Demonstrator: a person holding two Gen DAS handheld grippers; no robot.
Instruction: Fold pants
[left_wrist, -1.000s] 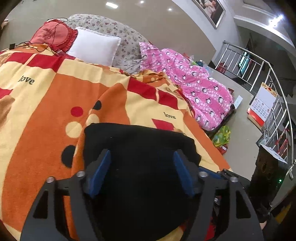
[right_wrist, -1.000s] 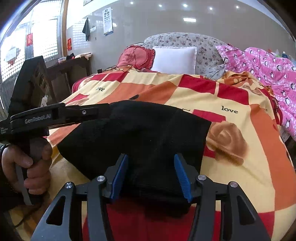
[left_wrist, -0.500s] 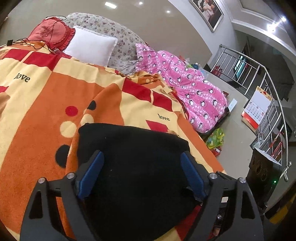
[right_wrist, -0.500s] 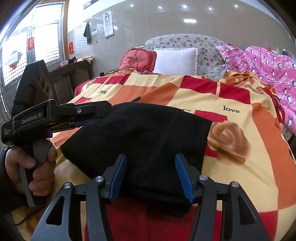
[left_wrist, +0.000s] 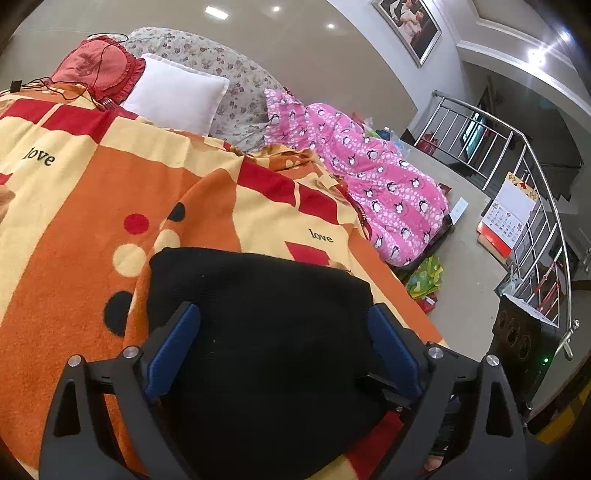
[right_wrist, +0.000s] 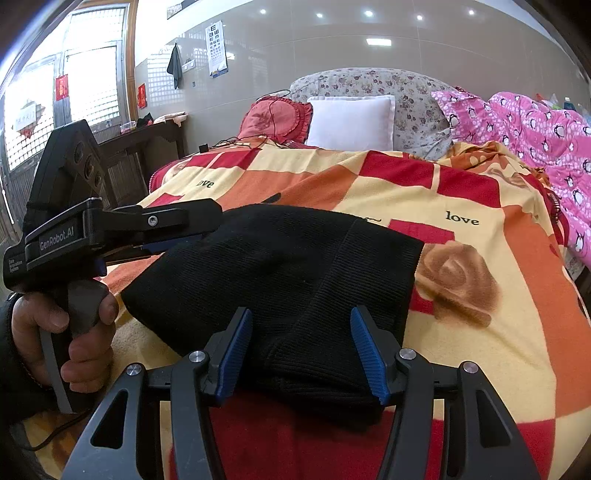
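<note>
Your black pants (right_wrist: 280, 280) lie folded into a compact bundle on the orange, red and yellow "love" blanket (right_wrist: 480, 206), near the foot of the bed. Your left gripper (left_wrist: 284, 325) hangs over them with its blue-padded fingers spread wide, gripping nothing. Your right gripper (right_wrist: 301, 332) likewise has its fingers parted, straddling the bundle's ribbed near edge.
</note>
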